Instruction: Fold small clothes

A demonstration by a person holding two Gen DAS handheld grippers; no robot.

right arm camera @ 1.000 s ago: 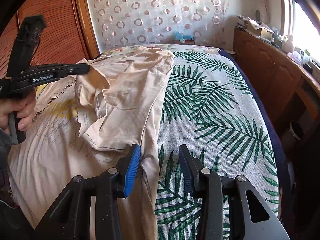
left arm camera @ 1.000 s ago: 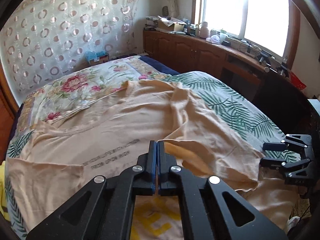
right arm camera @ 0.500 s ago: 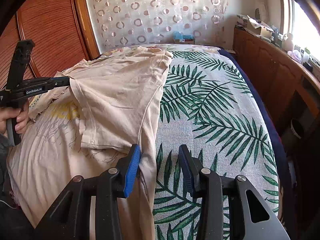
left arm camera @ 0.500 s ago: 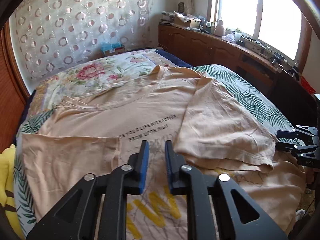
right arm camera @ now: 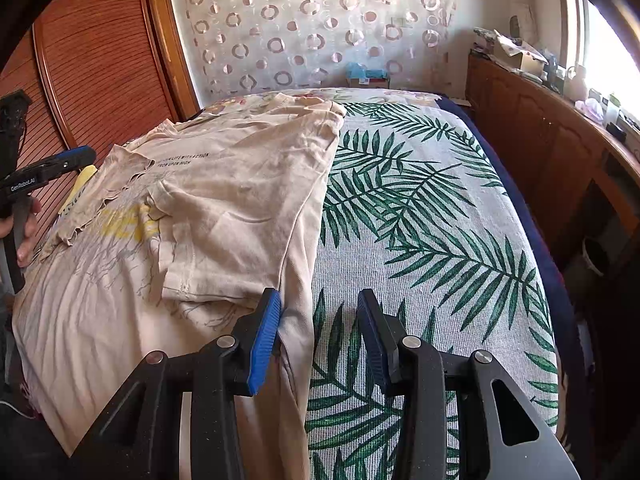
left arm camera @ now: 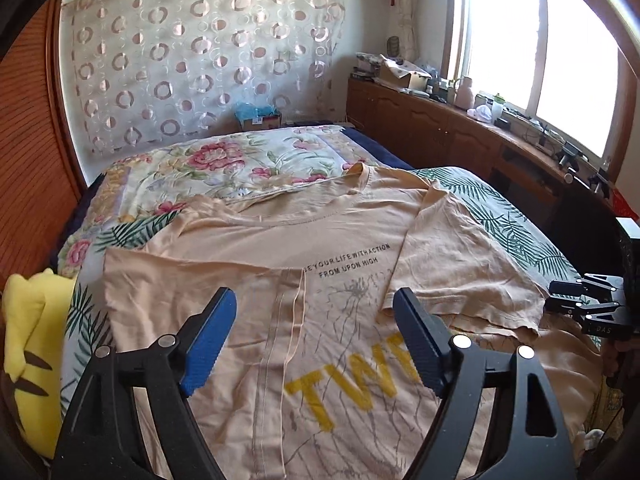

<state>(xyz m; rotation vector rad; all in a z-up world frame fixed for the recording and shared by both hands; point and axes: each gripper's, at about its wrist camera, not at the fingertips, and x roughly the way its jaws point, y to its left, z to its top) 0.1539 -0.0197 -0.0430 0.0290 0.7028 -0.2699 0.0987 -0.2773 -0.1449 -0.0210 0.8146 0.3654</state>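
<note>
Beside the t-shirt edge, bare bedspread lies open.

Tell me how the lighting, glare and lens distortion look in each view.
Left wrist view: the window is blown out white, daylight falls evenly on the T-shirt, fisheye bends the room edges, dark corners. Right wrist view: glare only at the far right edge by the cabinet, the shirt looks paler, the bed bulges, focus sharp.

Left gripper jaws just opened, empty, above T-shirt.
</note>
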